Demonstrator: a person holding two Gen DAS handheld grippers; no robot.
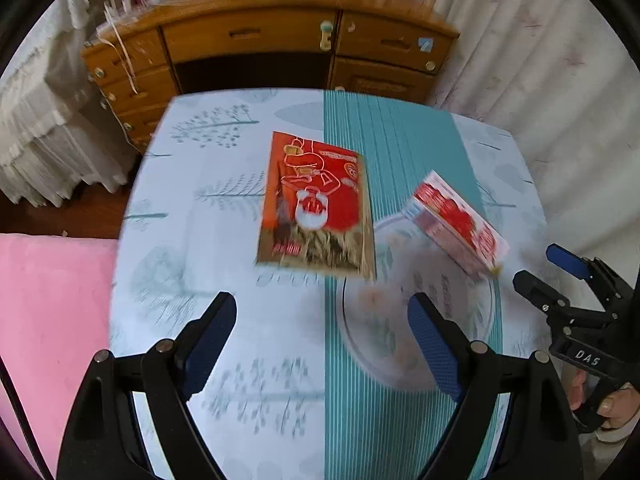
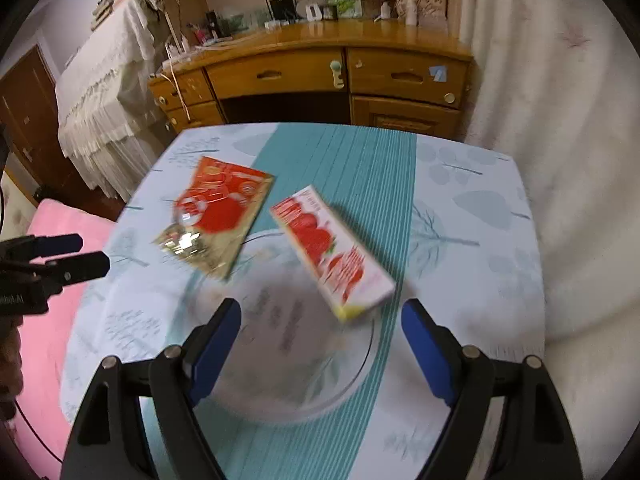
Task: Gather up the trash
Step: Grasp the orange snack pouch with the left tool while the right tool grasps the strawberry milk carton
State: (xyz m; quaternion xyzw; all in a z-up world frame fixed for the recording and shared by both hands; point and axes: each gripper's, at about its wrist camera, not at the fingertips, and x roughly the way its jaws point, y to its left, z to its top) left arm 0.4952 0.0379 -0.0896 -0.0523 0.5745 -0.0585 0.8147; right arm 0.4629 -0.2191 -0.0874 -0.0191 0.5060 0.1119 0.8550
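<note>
— While peering into the clear round dish (image 2: 288, 360): too blurred to say whether anything solid lies in it, only faint markings seen through the glass
— Agreed. Propped over its far rim, tilted, one end of a long carton (image 2: 336, 252); red fruit printed on pink-white card, a touch of yellow at the near end
— And just beside the dish, lying flat on the worktop (image 2: 460, 208), a red foil packet (image 2: 216, 216); shiny, rectangular, gold-brown along the near edge
— Jaws of the right gripper (image 2: 320, 304)?
— Spread wide and released, blue ribbed pads gripping nothing; hovering above the dish, with the carton just ahead of the tips and a little right of centre
— Same for the left gripper (image 1: 320, 300)?
— Likewise released, clutching nothing; poised over the cloth and the dish's left edge, with the packet straight ahead, apart from both pads, and the carton off to the right
— And the cloth itself?
— Smooth, pale, printed with grey trees and leaves, a teal striped band running down the middle under dish and carton
</note>
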